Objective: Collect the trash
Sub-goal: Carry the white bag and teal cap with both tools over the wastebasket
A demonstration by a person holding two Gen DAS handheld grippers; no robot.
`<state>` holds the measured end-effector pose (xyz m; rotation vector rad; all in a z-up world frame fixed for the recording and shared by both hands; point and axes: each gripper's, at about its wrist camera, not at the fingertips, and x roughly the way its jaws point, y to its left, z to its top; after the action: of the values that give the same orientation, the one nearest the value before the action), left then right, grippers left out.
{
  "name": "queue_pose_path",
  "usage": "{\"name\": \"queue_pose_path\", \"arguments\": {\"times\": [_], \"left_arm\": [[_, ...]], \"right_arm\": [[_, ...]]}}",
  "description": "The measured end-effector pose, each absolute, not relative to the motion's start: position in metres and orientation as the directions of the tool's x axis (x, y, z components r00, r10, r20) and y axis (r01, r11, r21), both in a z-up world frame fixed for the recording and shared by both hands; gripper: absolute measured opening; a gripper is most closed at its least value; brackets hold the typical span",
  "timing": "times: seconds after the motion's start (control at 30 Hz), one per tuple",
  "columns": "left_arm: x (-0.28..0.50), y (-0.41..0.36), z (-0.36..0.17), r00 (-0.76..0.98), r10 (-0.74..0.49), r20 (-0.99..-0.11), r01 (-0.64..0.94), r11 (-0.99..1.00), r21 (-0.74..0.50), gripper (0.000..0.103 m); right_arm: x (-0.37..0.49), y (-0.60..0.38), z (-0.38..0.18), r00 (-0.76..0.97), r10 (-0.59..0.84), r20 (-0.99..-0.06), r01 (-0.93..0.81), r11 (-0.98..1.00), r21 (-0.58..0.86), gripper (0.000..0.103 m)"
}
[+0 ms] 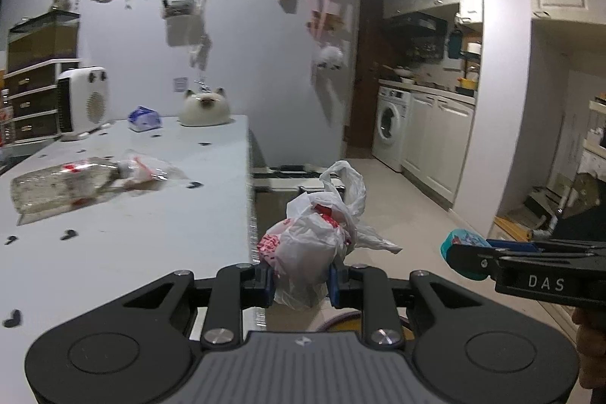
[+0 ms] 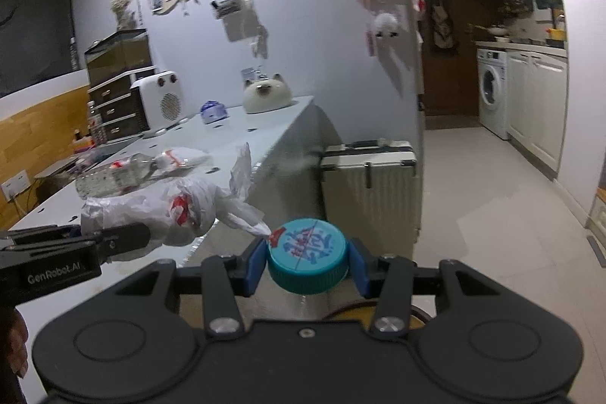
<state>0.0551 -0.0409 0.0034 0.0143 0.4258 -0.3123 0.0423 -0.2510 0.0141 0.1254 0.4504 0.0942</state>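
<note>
Left claw (image 1: 302,281) pinches a crumpled plastic bag (image 1: 314,237), contents hidden; right claw (image 2: 307,265) clamps a teal cap (image 2: 306,260).

Teal cap (image 2: 307,259) between gripper (image 2: 306,262) pads

The crumpled plastic bag (image 1: 310,245) is white with red print. The bottle cap (image 2: 307,260) is teal, its top light blue with darker blue characters and a red mark. Each gripper (image 2: 307,262) is black with blue pads (image 2: 253,264). The counter (image 1: 132,245) is pale blue-white, dotted with small dark hearts. The clear bottle (image 1: 64,188) carries red markings.
</note>
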Motion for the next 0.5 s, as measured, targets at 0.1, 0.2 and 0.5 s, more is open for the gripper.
{"name": "queue_pose_path", "arguments": {"times": [0.1, 0.2, 0.5], "left_arm": [[0.053, -0.061, -0.001, 0.847, -0.32, -0.423, 0.334, 0.942, -0.044, 0.027], [0.051, -0.082, -0.008, 0.829, -0.345, -0.441, 0.364, 0.93, -0.045, 0.027], [0.055, -0.131, -0.045, 0.769, -0.385, -0.511, 0.399, 0.913, -0.087, 0.027]], "right_arm": [[0.034, -0.267, 0.01, 0.898, 0.102, -0.427, -0.041, 0.988, 0.151, 0.048], [0.026, -0.286, 0.006, 0.899, 0.086, -0.429, -0.016, 0.986, 0.164, 0.048], [0.011, -0.331, -0.022, 0.883, 0.056, -0.466, 0.041, 0.98, 0.196, 0.048]]}}
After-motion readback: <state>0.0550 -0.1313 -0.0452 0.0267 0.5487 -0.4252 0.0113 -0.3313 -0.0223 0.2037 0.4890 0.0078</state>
